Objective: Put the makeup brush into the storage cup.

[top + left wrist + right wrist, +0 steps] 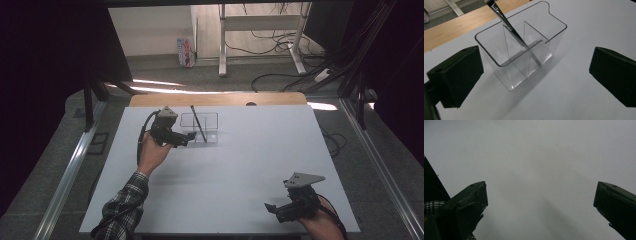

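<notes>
A clear plastic organizer with inner dividers stands on the white table, toward the back left. A slim dark brush leans inside it, bristle end up. In the left gripper view the organizer sits just ahead of the jaws with the brush slanting through a rear compartment. My left gripper is open, just left of the organizer, holding nothing. My right gripper is open near the table's front right, over bare table.
A wooden strip runs along the table's far edge. Metal rails flank the table on both sides. Beyond it are desk legs and cables on the floor. A plaid sleeve comes in at the bottom left.
</notes>
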A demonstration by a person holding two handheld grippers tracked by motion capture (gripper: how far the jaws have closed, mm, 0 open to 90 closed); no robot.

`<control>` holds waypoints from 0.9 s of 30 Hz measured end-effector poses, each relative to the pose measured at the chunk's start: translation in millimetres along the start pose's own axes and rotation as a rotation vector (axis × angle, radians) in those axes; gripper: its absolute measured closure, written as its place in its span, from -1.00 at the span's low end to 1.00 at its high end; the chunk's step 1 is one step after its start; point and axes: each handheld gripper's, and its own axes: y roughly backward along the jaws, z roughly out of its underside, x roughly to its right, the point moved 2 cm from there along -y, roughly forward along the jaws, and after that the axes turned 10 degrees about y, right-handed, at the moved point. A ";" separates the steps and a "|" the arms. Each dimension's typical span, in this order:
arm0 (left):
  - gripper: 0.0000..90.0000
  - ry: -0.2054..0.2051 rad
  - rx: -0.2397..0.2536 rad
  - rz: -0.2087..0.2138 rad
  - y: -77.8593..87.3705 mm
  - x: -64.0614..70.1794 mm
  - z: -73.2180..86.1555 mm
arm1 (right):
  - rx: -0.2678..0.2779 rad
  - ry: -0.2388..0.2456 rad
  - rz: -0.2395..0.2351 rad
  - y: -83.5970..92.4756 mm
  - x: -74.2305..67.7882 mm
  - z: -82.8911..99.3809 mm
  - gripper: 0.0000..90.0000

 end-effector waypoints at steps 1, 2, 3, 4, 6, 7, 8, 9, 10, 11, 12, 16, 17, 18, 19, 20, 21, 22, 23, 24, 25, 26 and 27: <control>-1.00 -0.002 -0.002 0.001 0.8 0.0 0.9 | 0.001 0.001 0.000 -0.2 0.2 0.0 -1.00; -1.00 0.001 -0.001 -0.001 1.3 0.2 1.8 | -0.002 -0.001 -0.001 -0.2 0.2 0.0 -1.00; -1.00 -0.003 -0.001 0.000 2.0 0.2 2.6 | -0.002 -0.001 0.000 -0.3 0.2 0.0 -1.00; -1.00 -0.004 -0.001 0.000 2.8 0.4 3.5 | -0.003 -0.001 0.000 -0.3 0.2 0.0 -1.00; -1.00 -0.003 -0.001 -0.002 4.7 1.2 5.0 | -0.004 -0.001 0.000 -0.4 0.4 0.0 -1.00; -1.00 -0.008 0.001 0.004 6.0 1.4 5.6 | -0.004 -0.001 -0.001 -0.5 0.5 0.0 -1.00; -1.00 -0.008 0.003 0.005 6.9 1.8 6.1 | -0.005 -0.001 -0.001 -0.7 0.5 0.0 -1.00; -1.00 -0.007 0.004 0.006 7.9 2.4 6.7 | -0.006 -0.001 -0.002 -0.7 0.4 0.0 -1.00; -1.00 -0.006 0.007 0.007 8.8 3.0 7.4 | -0.007 -0.001 -0.001 -0.8 0.3 -0.1 -1.00; -1.00 -0.008 0.011 0.011 9.8 3.1 8.1 | -0.007 0.000 -0.002 -0.8 0.3 -0.2 -1.00; -1.00 -0.006 0.013 0.013 10.5 3.2 8.8 | -0.008 0.000 -0.003 -0.9 0.2 -0.2 -1.00; -1.00 -0.003 0.017 0.016 13.4 4.7 12.5 | -0.009 0.001 -0.005 -1.2 0.3 -0.2 -1.00; -1.00 0.000 0.019 0.021 14.4 5.2 13.5 | -0.009 0.001 -0.005 -1.1 0.3 -0.2 -1.00; -1.00 -0.001 0.020 0.025 15.0 5.7 14.3 | -0.009 0.001 -0.004 -1.1 0.2 -0.2 -1.00; -1.00 -0.001 0.020 0.024 15.7 6.4 15.1 | -0.009 0.001 -0.004 -1.1 0.2 -0.2 -1.00; -1.00 -0.002 0.021 0.024 16.3 6.9 15.8 | -0.009 0.002 -0.003 -1.1 0.1 -0.2 -1.00; -1.00 -0.003 0.022 0.028 16.9 7.3 16.5 | -0.010 0.003 -0.002 -1.2 0.0 -0.3 -1.00; -1.00 -0.003 0.021 0.027 17.5 7.5 17.4 | -0.010 0.003 -0.002 -1.3 0.0 -0.3 -1.00; -1.00 -0.004 0.022 0.026 18.0 7.6 17.9 | -0.010 0.003 -0.002 -1.3 0.0 -0.3 -1.00; -1.00 -0.002 0.024 0.031 18.6 7.7 19.1 | -0.011 0.004 -0.002 -1.4 0.0 -0.3 -1.00; -1.00 0.000 0.025 0.033 19.0 7.7 19.8 | -0.012 0.005 -0.003 -1.5 -0.2 -0.3 -1.00; -1.00 -0.002 0.025 0.031 19.6 7.5 20.7 | -0.012 0.006 -0.003 -1.5 -0.2 -0.4 -1.00; -1.00 -0.001 0.025 0.030 20.1 7.5 21.6 | -0.011 0.006 -0.004 -1.6 -0.3 -0.4 -1.00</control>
